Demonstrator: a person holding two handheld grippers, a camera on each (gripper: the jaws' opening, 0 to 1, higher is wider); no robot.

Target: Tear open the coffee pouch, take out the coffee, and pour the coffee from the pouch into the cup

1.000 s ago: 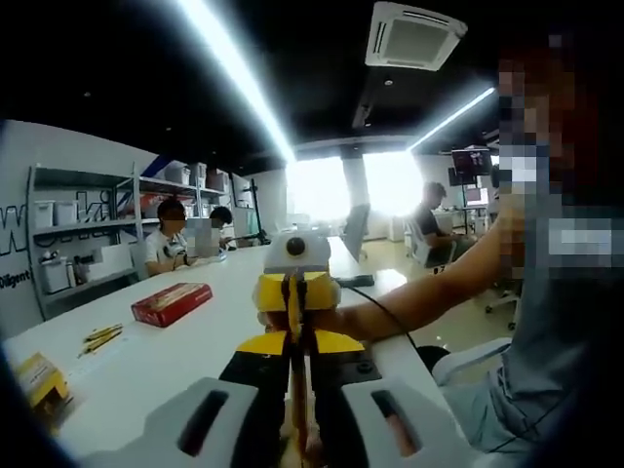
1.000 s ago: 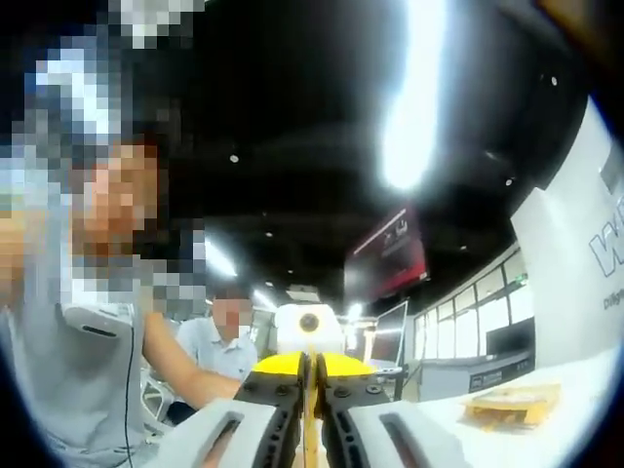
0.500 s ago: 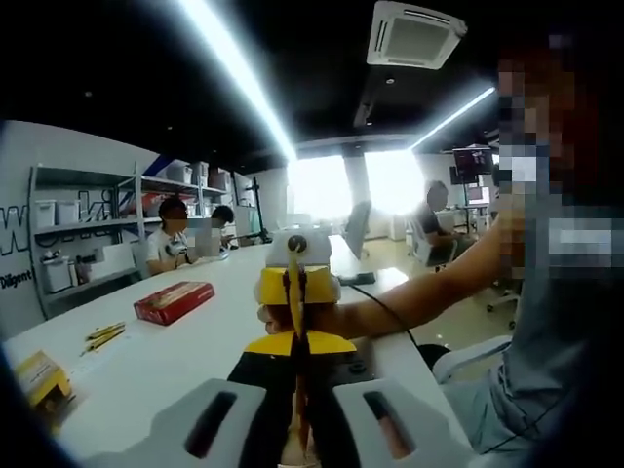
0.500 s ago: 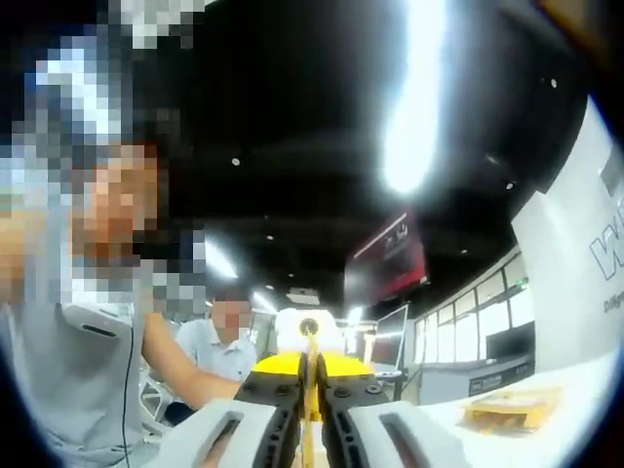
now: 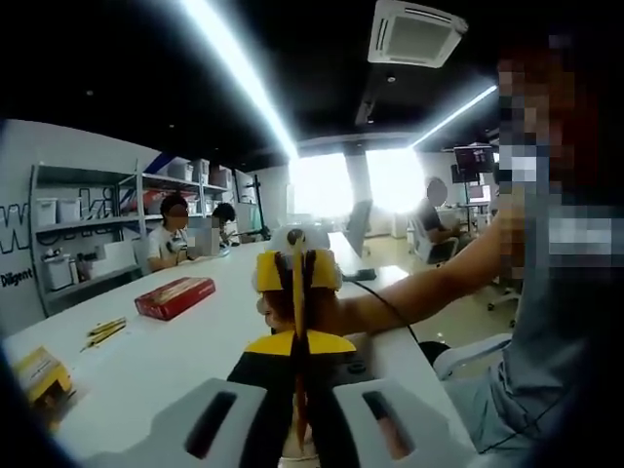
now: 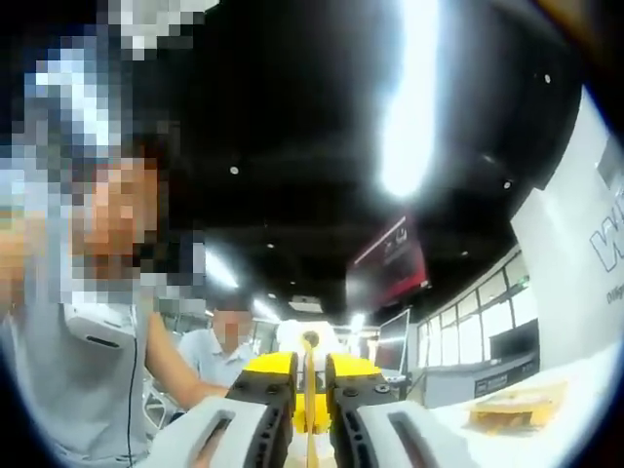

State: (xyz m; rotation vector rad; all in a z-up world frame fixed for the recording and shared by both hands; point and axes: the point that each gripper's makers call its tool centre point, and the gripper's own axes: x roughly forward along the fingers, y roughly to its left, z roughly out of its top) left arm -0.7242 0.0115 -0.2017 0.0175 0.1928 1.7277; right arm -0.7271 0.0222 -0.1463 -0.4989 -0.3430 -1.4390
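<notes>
The coffee pouch (image 5: 297,390) is a thin tan-yellow strip seen edge-on, held up in the air between both grippers. My left gripper (image 5: 296,363) is shut on its near end, with the strip running up between the black jaws. Facing it a short way off is my right gripper (image 5: 295,275), yellow-fronted, gripping the far end. In the right gripper view the pouch (image 6: 309,375) stands as a narrow yellow line between that gripper's (image 6: 309,395) jaws, which pinch it with a small gap showing.
A long white table (image 5: 195,341) runs below, carrying a red box (image 5: 174,297), a yellow box (image 5: 39,375) and some yellow sachets (image 5: 102,331). Another yellow pack (image 6: 517,405) lies at the right. A person's forearm (image 5: 419,292) reaches in from the right. People sit at the far end.
In the left gripper view the right gripper has risen a little. In the right gripper view its jaws now stand slightly further apart around the pouch. The hold is unchanged.
</notes>
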